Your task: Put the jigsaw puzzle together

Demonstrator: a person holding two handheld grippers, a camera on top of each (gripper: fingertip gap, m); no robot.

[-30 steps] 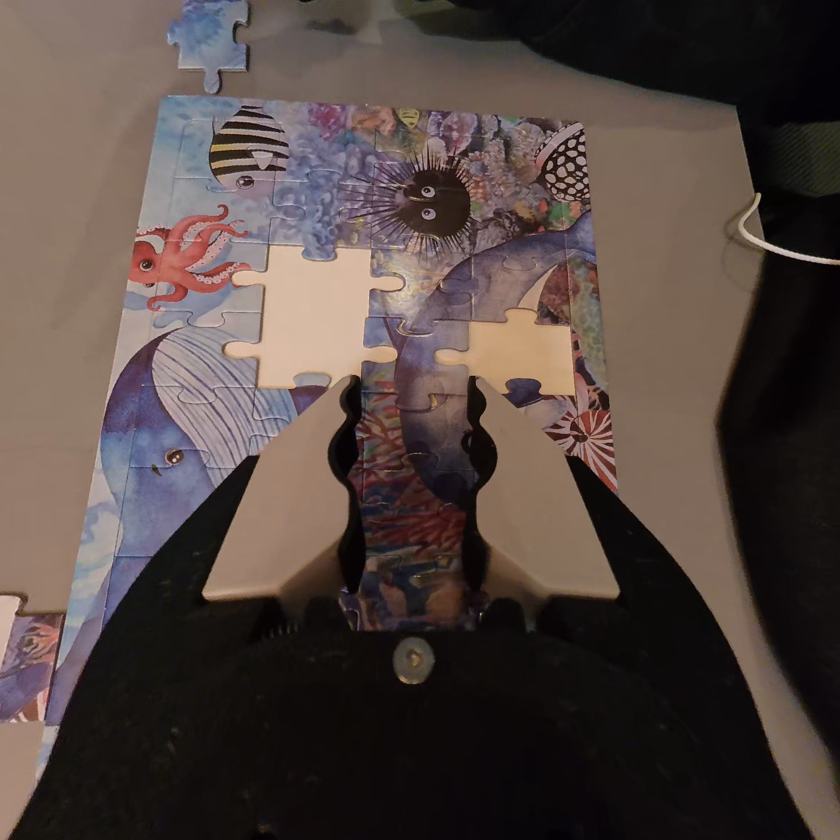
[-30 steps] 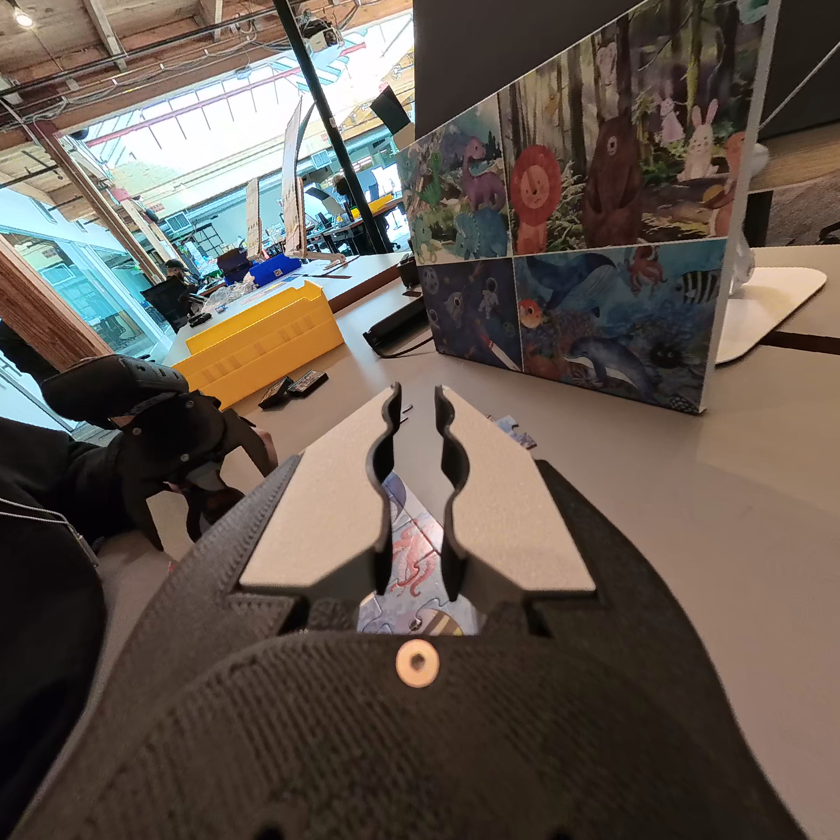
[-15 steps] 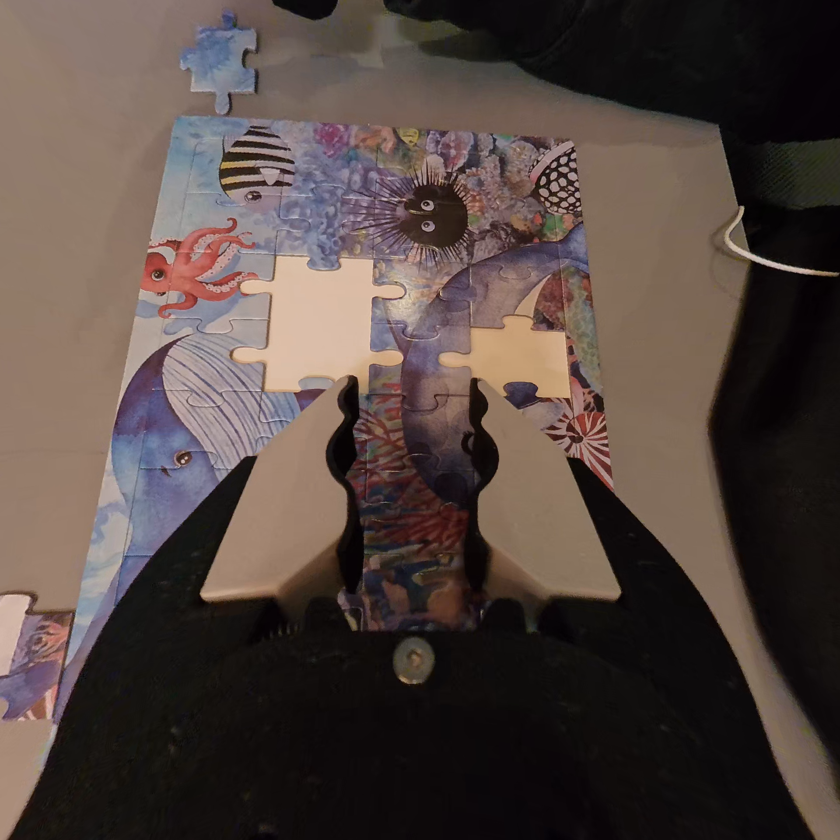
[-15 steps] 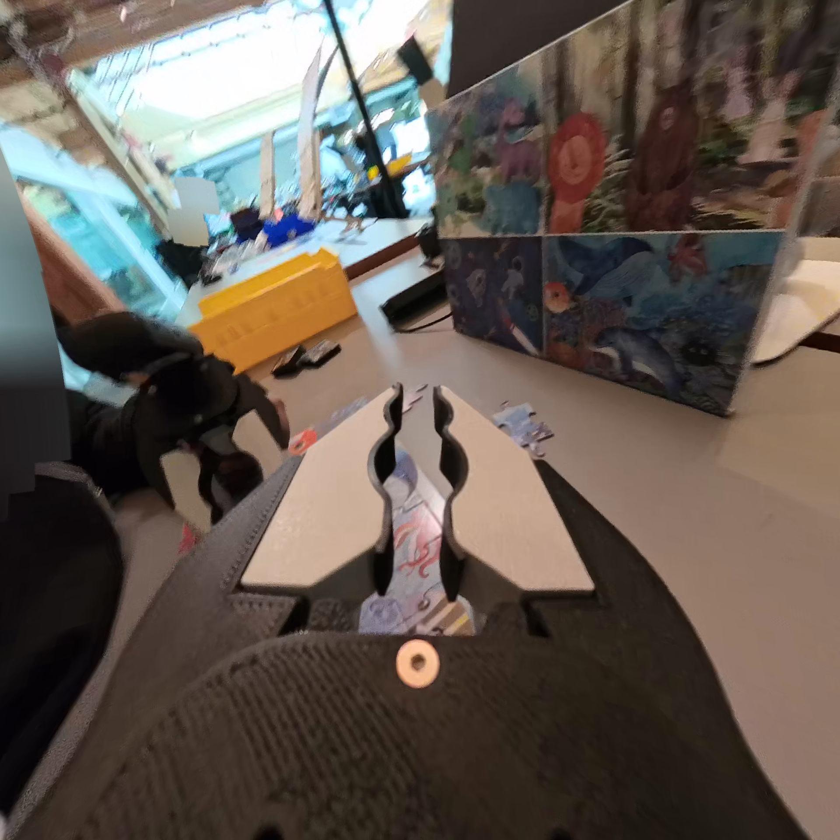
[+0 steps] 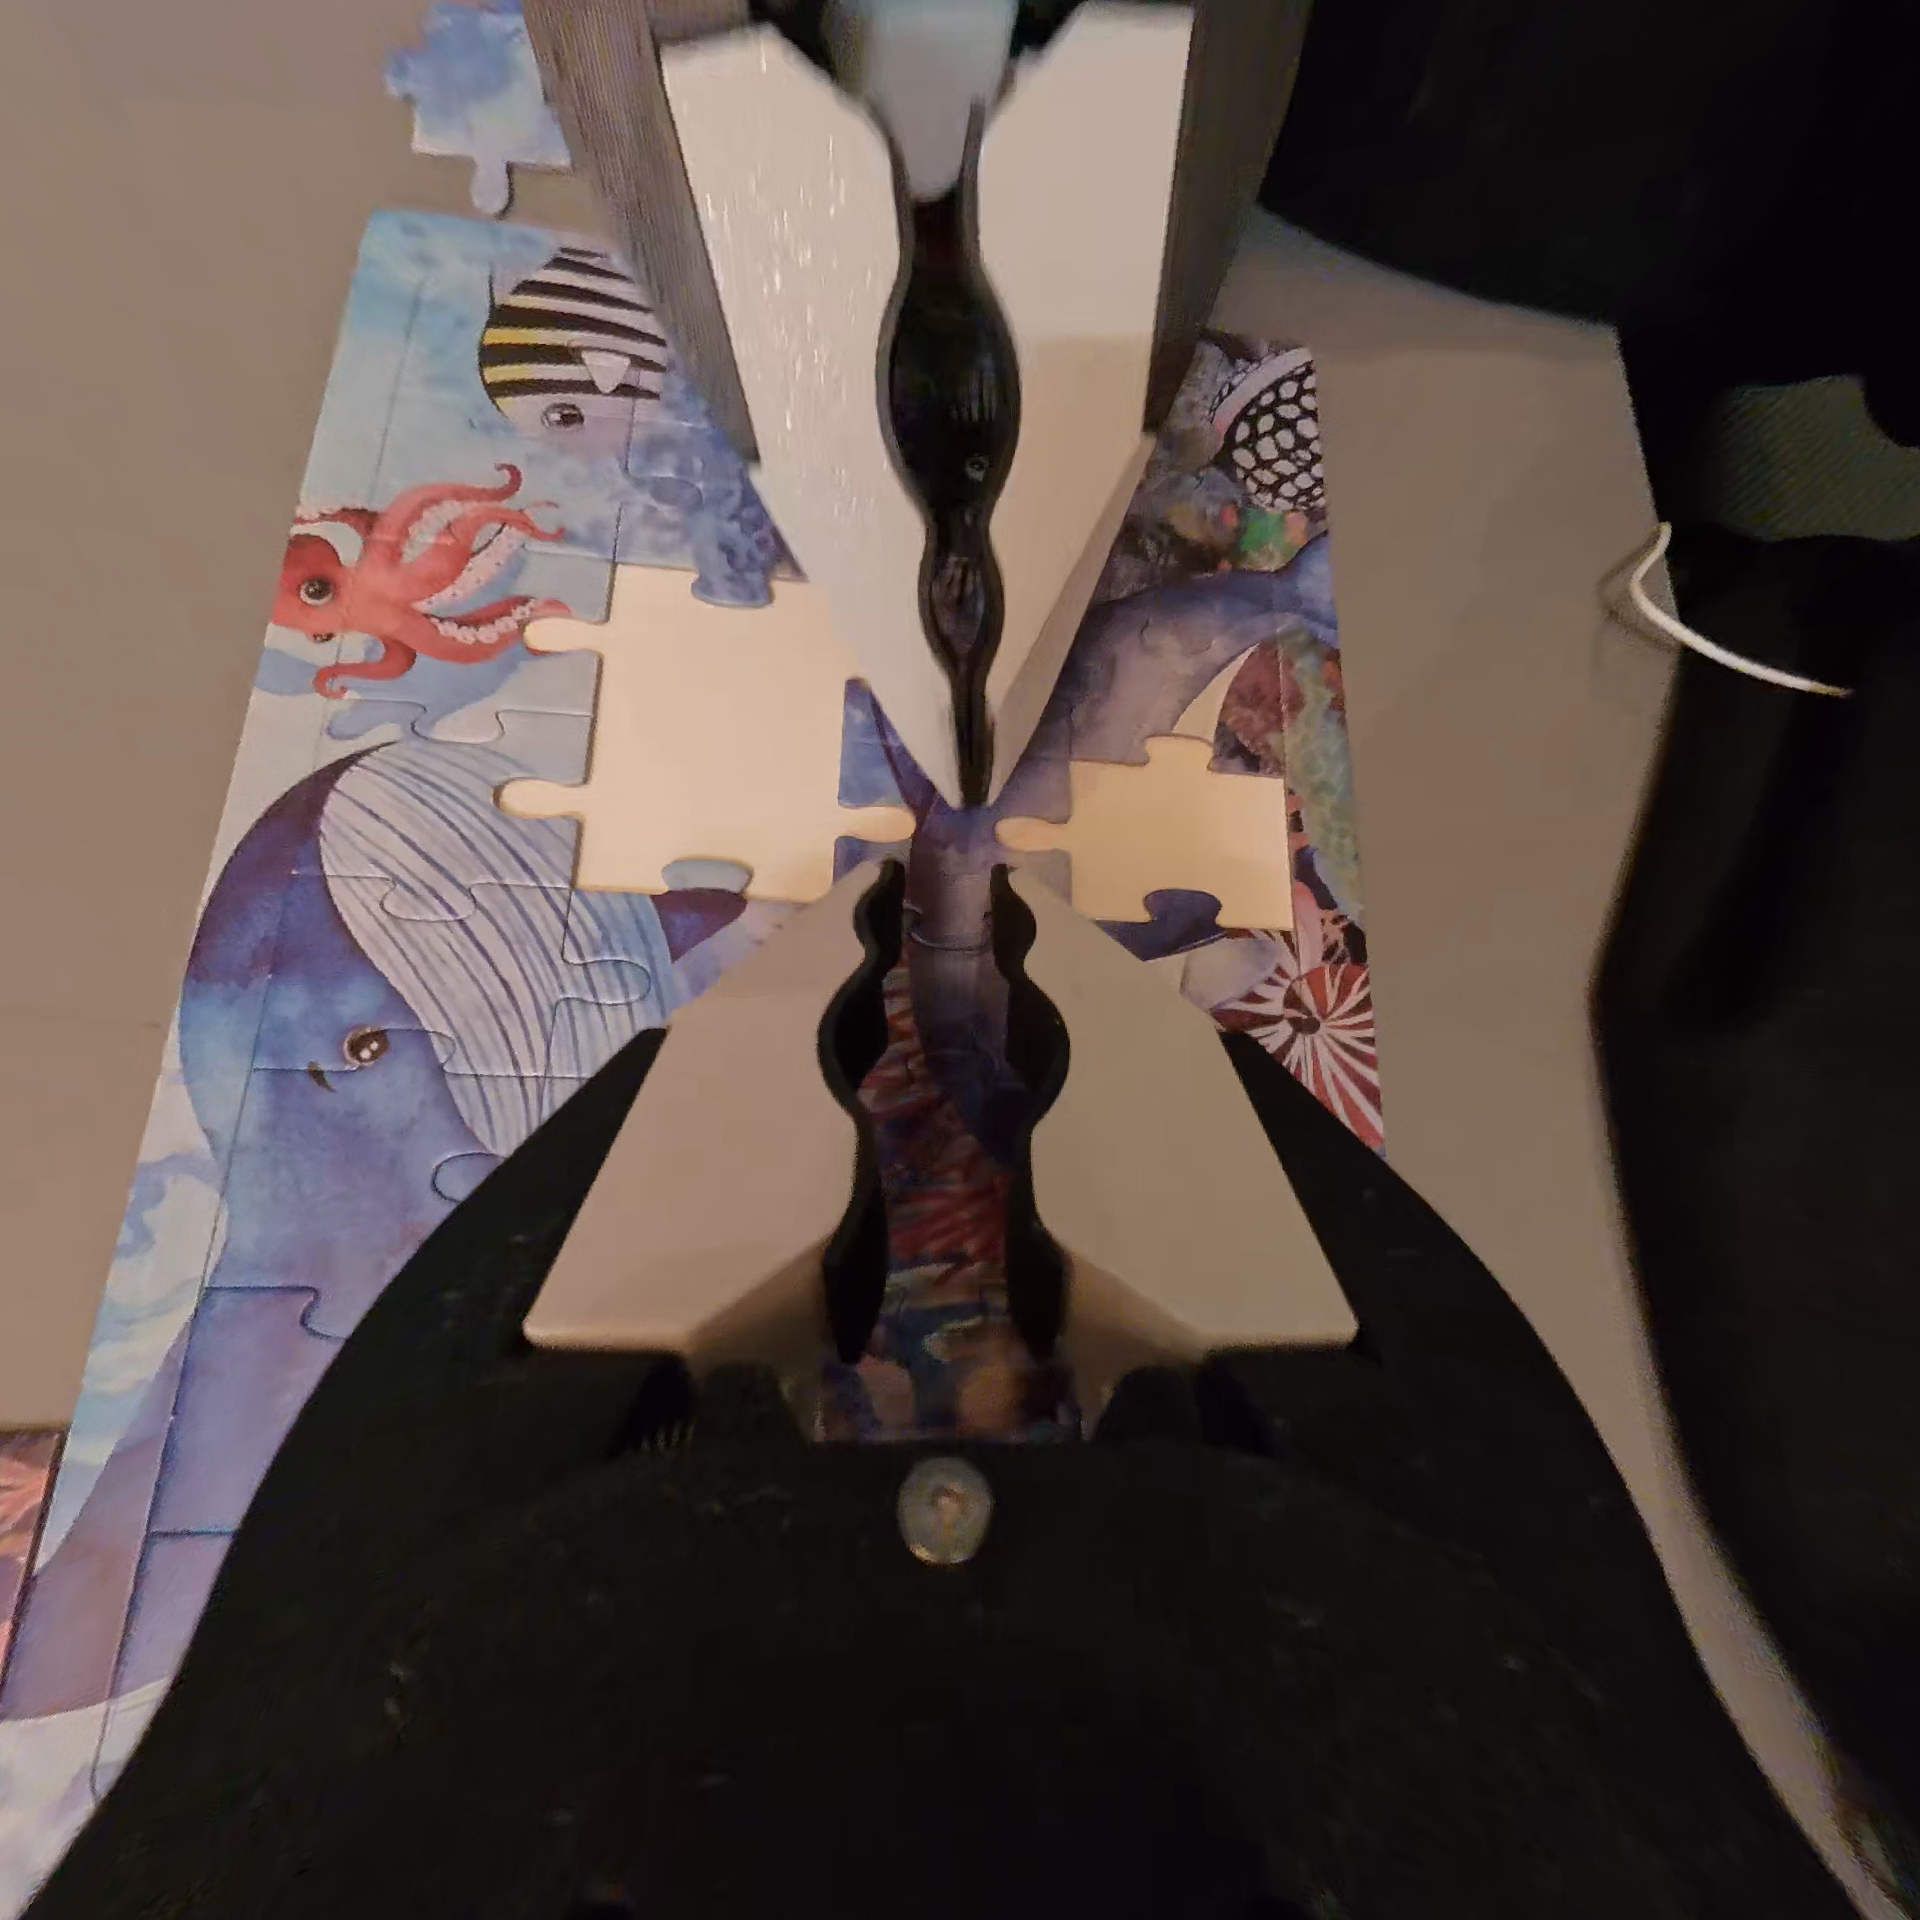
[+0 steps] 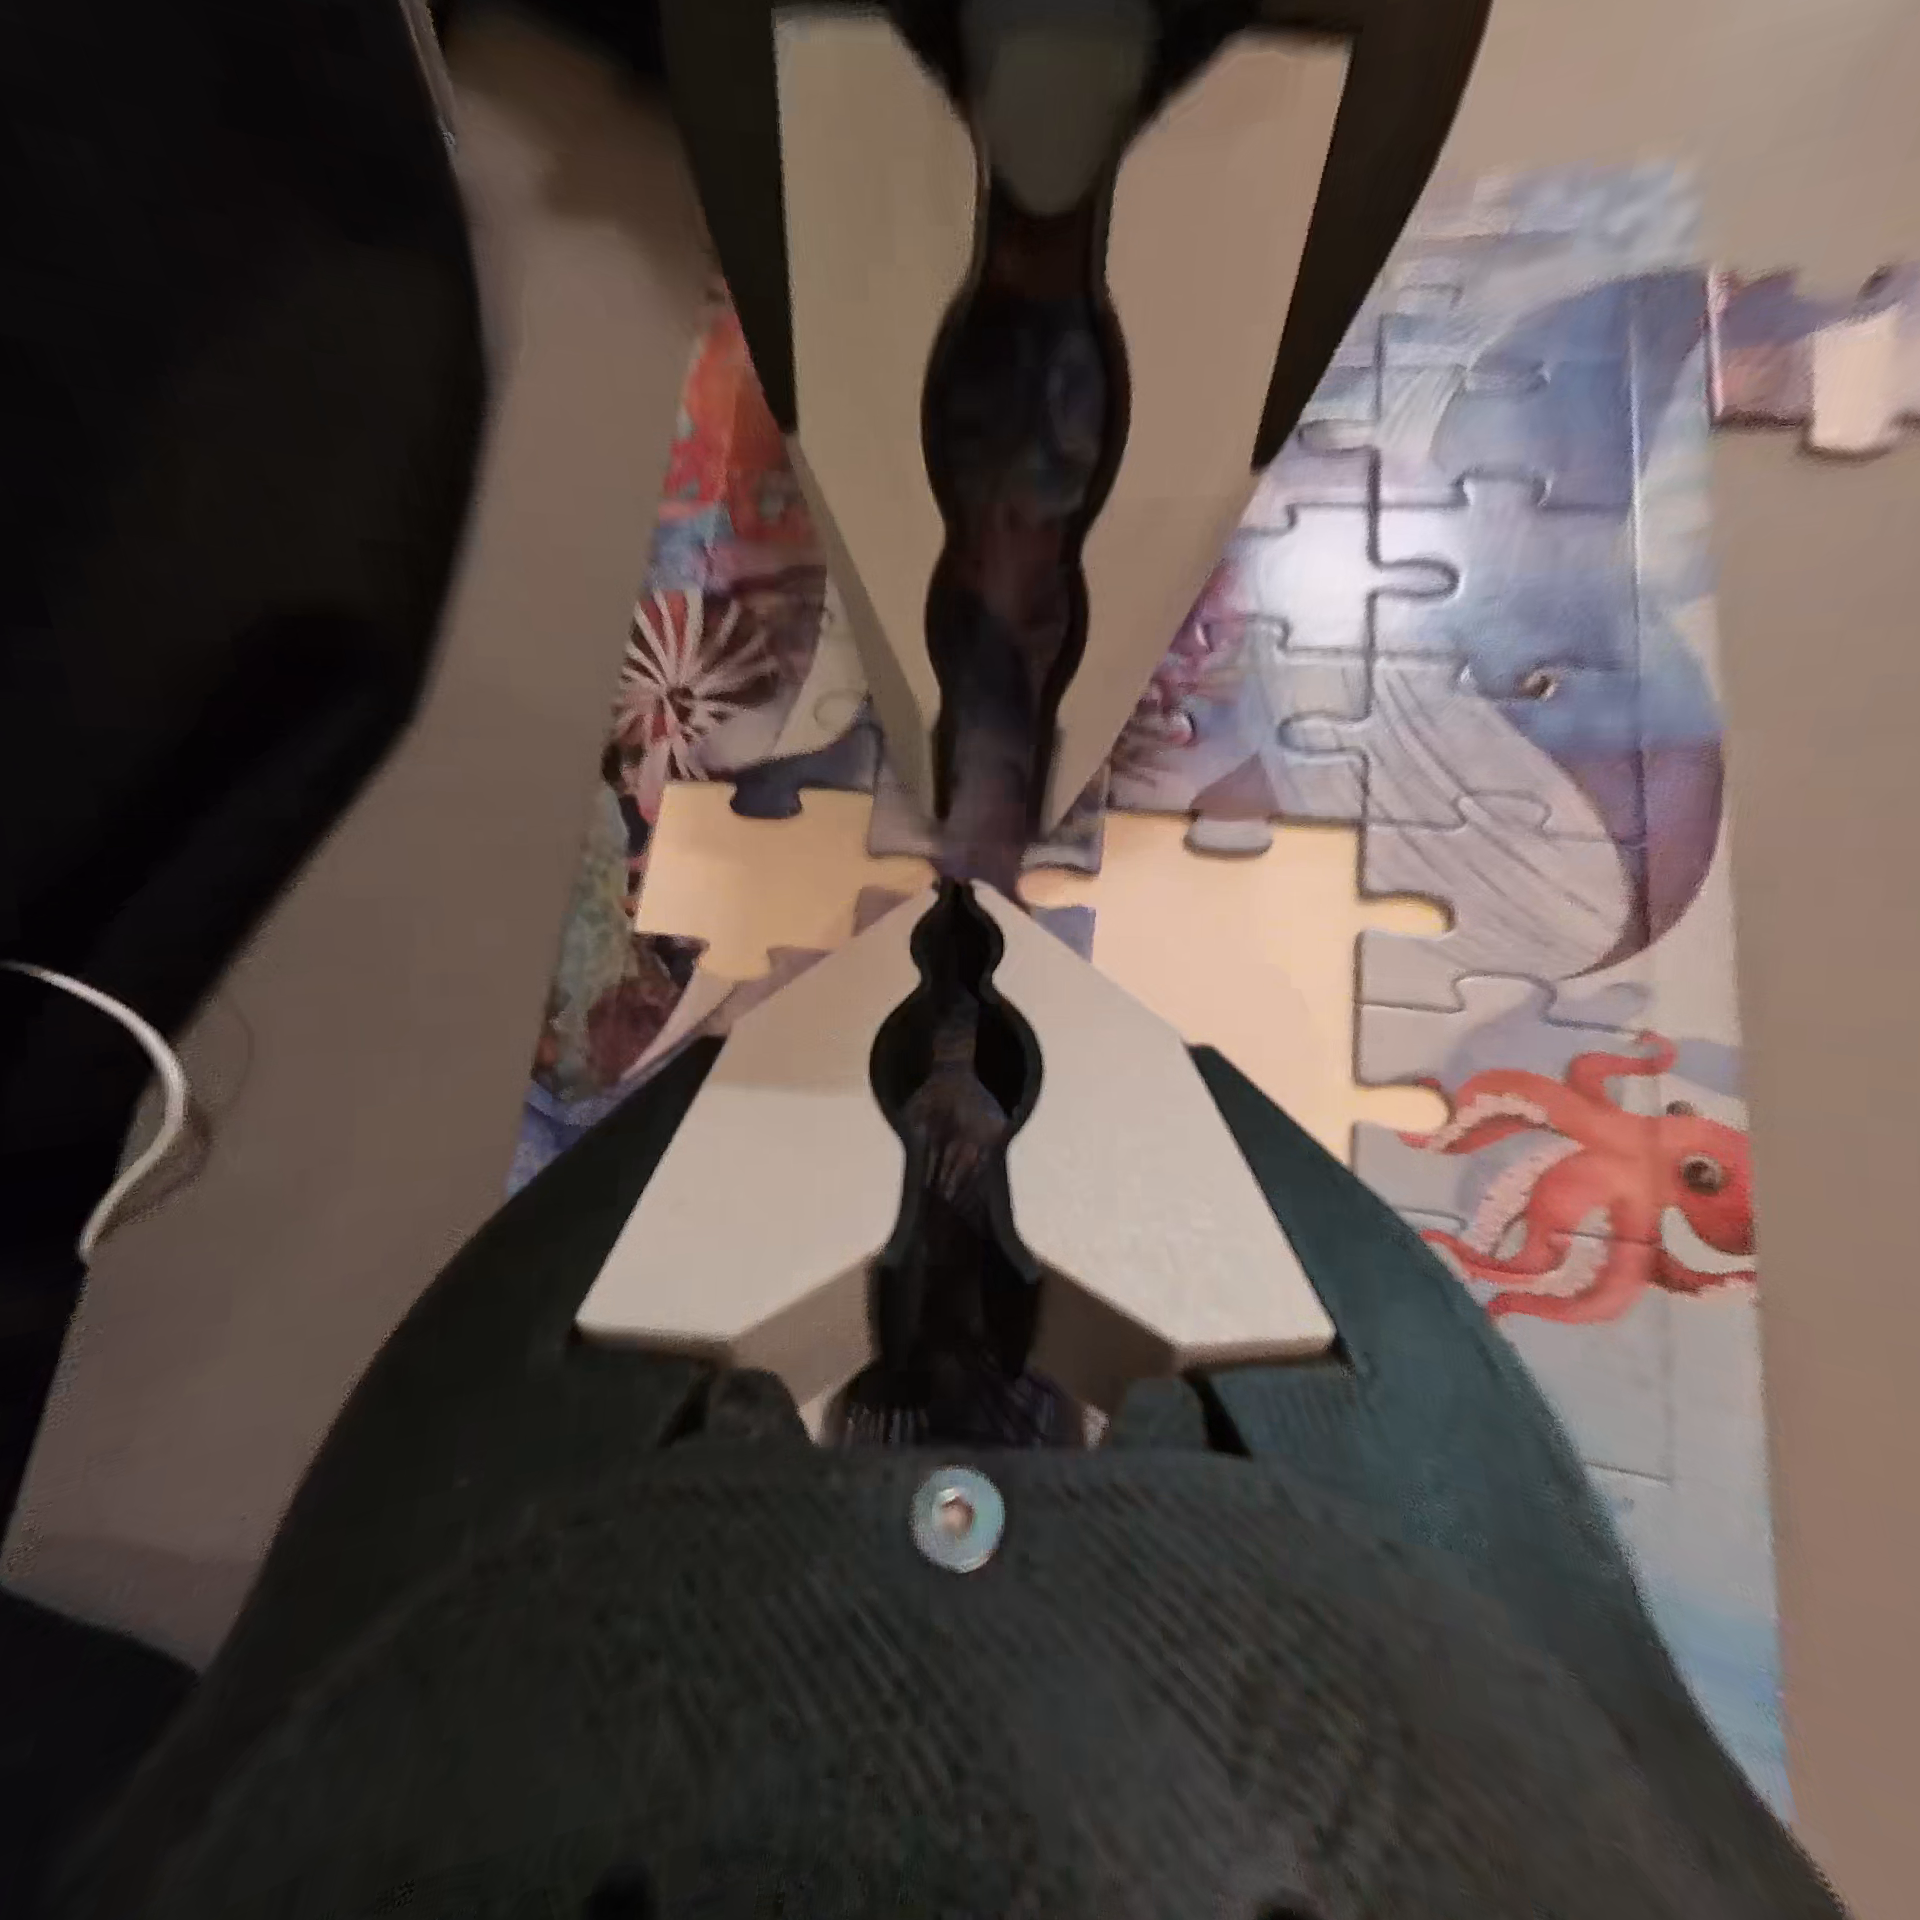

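Observation:
The sea-themed jigsaw puzzle (image 5: 343, 1091) lies flat on the grey table (image 5: 156, 416). It has two bare holes, a large one (image 5: 707, 738) beside the red octopus (image 5: 405, 582) and a smaller one (image 5: 1184, 842) to its right. My left gripper (image 5: 943, 878) is narrowly open and empty, with its tips over the strip of pieces between the holes. My right gripper (image 6: 956, 896) is shut and empty. It comes from the far side (image 5: 971, 795), tip to tip with the left gripper (image 6: 992, 810). I cannot tell if either touches the puzzle (image 6: 1558, 623).
A loose blue piece (image 5: 468, 104) lies beyond the puzzle's far left corner. Another loose piece (image 5: 21, 1486) lies at its near left, also in the right wrist view (image 6: 1849, 364). A white cord (image 5: 1704, 644) and a person's dark clothing (image 5: 1766, 935) are on the right. Left and right tips are no more than a few centimetres apart. The red octopus (image 5: 405, 582) is about equally far from each gripper, around 11 cm.
My right gripper swung down from facing the picture box to the puzzle and shut. My left gripper narrowed its jaws and moved closer to the strip between the holes.

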